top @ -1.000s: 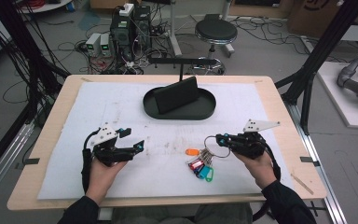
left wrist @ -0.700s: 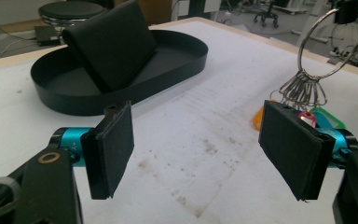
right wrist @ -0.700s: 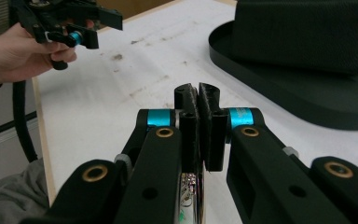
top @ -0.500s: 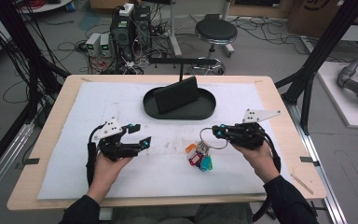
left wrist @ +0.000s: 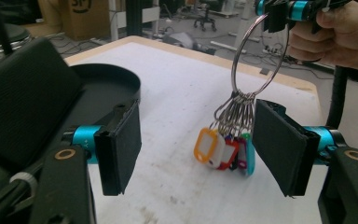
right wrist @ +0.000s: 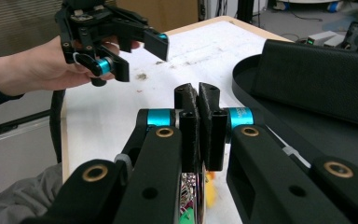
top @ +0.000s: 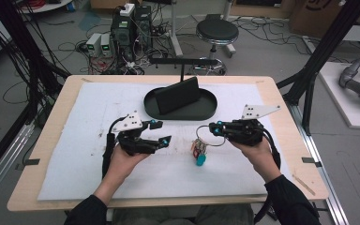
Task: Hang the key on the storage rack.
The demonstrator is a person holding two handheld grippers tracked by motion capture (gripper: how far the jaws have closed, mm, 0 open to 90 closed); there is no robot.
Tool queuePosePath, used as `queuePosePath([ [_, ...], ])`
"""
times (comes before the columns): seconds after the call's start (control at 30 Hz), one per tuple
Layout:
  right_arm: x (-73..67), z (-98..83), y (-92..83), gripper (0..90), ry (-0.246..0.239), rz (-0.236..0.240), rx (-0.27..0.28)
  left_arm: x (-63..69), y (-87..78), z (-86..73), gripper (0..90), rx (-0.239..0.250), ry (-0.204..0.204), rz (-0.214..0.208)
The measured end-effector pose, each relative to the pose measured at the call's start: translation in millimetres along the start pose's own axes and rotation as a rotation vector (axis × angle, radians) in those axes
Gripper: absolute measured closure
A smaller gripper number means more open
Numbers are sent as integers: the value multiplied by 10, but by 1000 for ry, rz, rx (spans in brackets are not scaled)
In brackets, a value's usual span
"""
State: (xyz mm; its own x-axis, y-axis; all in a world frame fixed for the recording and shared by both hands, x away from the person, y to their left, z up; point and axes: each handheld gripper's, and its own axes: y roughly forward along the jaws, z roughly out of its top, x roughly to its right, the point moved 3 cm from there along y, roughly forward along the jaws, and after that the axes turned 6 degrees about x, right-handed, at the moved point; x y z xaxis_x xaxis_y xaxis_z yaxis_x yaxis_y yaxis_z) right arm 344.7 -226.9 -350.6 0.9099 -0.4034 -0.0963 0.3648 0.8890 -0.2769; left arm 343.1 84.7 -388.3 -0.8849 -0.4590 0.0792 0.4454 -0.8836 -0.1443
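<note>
A large metal key ring [top: 207,136] with several coloured tags [top: 199,153] hangs from my right gripper [top: 214,127], whose jaws are shut on the top of the ring. The lowest tags reach down to the white mat. In the left gripper view the ring [left wrist: 259,56] hangs ahead and the tags [left wrist: 214,147] dangle beyond my jaws. My left gripper [top: 161,131] is open left of the keys and apart from them. Its jaws have just been closing a little, with nothing between them. In the right gripper view my right gripper [right wrist: 199,100] is pressed shut, and the left gripper [right wrist: 140,51] is held up ahead.
A black oval tray [top: 211,112] with an upright black block [top: 178,95] in it stands at the back middle of the white mat [top: 75,159]. The wooden table edge [top: 168,206] runs along the front. Cables, a stool and equipment lie on the floor beyond.
My right gripper has risen with the ring, lifting the tags off the mat until they hang. My left gripper has moved right, toward the keys.
</note>
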Motion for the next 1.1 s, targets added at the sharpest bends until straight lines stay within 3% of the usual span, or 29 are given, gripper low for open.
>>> queuePosePath([
  [0.13,-10,15,-8,879,0,12,8,60,131,38,392,10,34,-39],
  [0.2,-22,20,-9,879,-2,16,8,90,189,56,470,17,51,-63],
  [0.6,-58,21,30,879,-5,52,5,243,511,144,497,9,69,-165],
  [0.77,-67,24,48,879,-12,55,4,280,586,147,504,-2,80,-173],
  [1.1,-94,18,73,879,-15,75,-7,302,691,146,608,-16,114,-182],
])
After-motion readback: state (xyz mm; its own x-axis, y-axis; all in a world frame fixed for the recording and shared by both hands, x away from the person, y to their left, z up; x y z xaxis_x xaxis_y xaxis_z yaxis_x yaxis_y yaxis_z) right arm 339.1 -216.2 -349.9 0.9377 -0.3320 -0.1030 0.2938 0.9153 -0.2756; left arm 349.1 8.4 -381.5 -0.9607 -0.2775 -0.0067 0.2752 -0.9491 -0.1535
